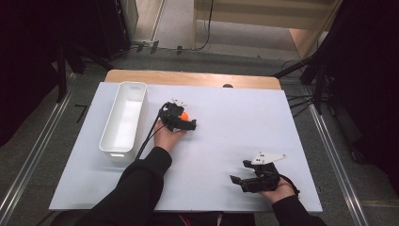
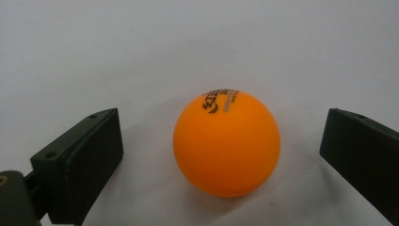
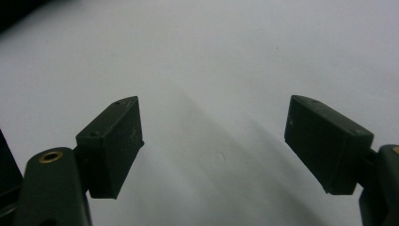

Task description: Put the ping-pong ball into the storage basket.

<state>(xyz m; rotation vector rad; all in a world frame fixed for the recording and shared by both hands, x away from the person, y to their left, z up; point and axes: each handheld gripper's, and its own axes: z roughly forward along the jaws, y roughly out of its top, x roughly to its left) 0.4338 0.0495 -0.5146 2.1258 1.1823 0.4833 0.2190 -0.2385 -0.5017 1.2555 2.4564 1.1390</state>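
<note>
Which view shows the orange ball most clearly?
The left gripper view: the ball sits large between the open jaws, its print visible. In the high view it is a small orange spot at the left gripper.

Both forearms wear black long sleeves; left claw point(image 1: 184, 118) and right claw point(image 1: 241, 172) are matte black, each with two blocky rectangular jaw pads carrying small screw holes on the top face. Behind the left pad of the right claw point(image 3: 214, 146), a brass-coloured screw point(image 3: 51, 156) sits in the rounded arm. A black cable point(image 1: 149, 133) trails rearward from the left claw; a pale grey three-cornered plate point(image 1: 268, 157) tops the right claw.
</note>
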